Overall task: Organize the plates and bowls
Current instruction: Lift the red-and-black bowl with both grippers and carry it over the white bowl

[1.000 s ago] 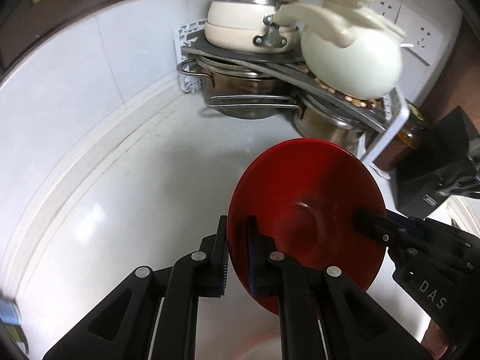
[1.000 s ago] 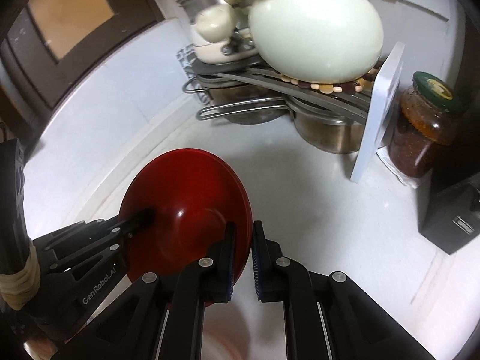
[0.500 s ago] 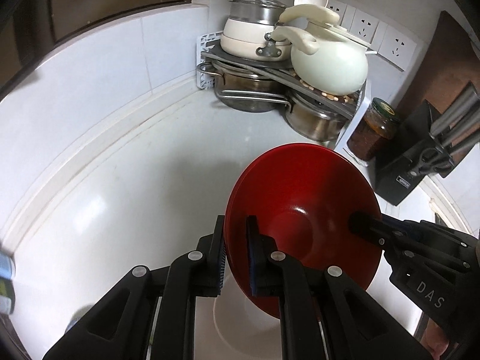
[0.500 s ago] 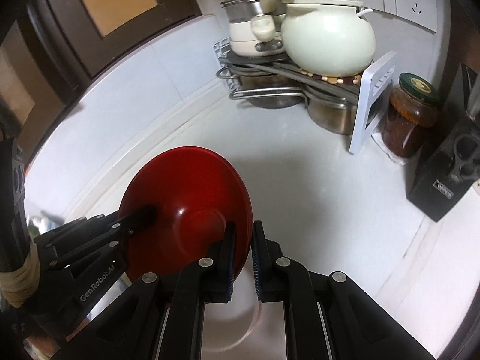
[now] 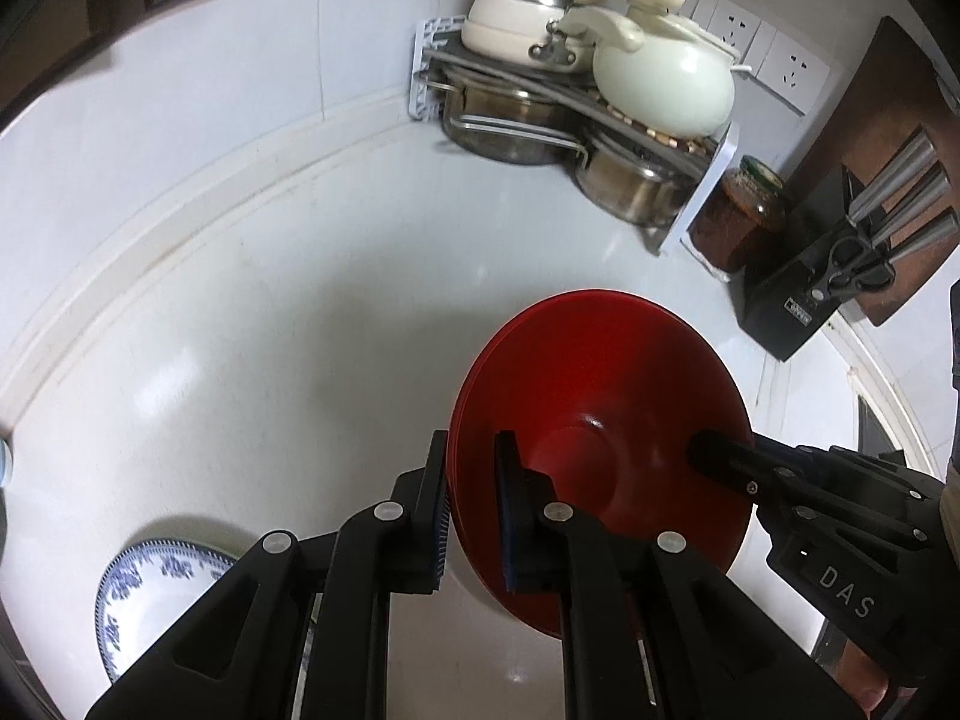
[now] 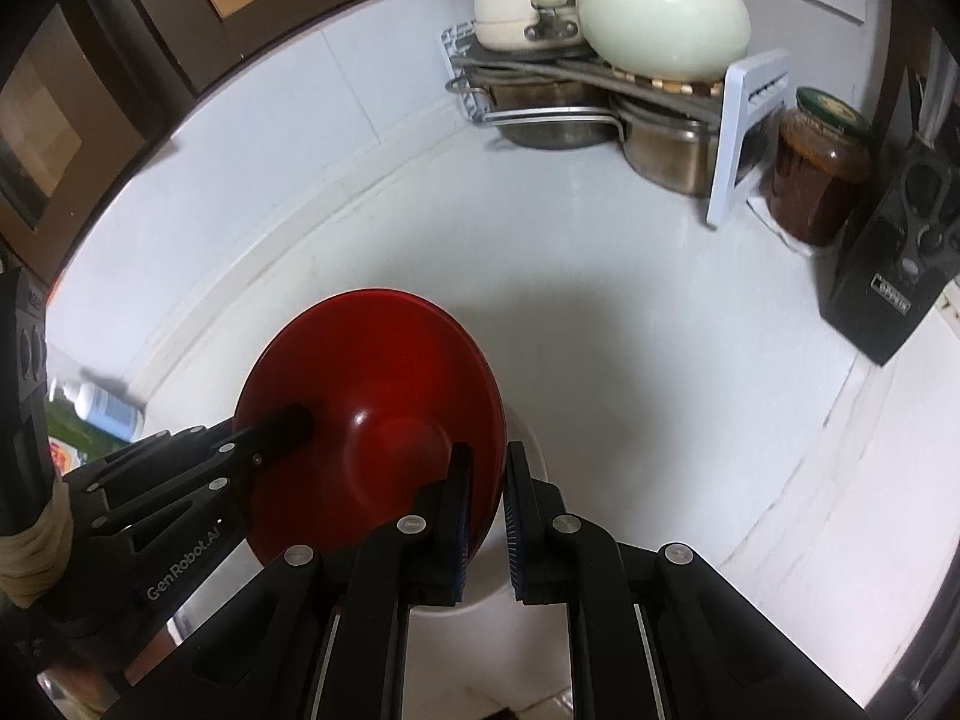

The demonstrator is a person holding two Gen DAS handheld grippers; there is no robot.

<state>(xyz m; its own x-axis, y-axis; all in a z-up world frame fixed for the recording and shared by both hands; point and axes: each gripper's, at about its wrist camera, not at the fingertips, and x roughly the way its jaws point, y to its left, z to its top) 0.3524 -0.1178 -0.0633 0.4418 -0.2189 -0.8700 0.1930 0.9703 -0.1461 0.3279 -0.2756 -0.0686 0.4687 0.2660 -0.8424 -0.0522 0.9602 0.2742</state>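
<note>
A red bowl point(image 5: 600, 408) hangs tilted over the white counter, held by both grippers at opposite rims. My left gripper point(image 5: 472, 480) is shut on its left rim, one finger on each side of the wall. In the right wrist view my right gripper point(image 6: 489, 480) is shut on the right rim of the red bowl point(image 6: 372, 372). The other gripper's fingertips point(image 5: 720, 456) press the far rim. A blue-and-white patterned plate point(image 5: 162, 594) lies on the counter at the lower left. Part of a white dish point(image 6: 534, 516) shows just below the red bowl.
A corner rack point(image 5: 516, 84) holds steel pots and a cream ceramic pot point(image 5: 660, 84). To its right stand a jar point(image 5: 744, 222) and a black knife block point(image 5: 804, 300). A white bottle point(image 6: 102, 402) lies by the wall at left.
Both grippers and the red bowl have drawn back from the corner rack, which now looks smaller. The patterned plate has come into view at the lower left.
</note>
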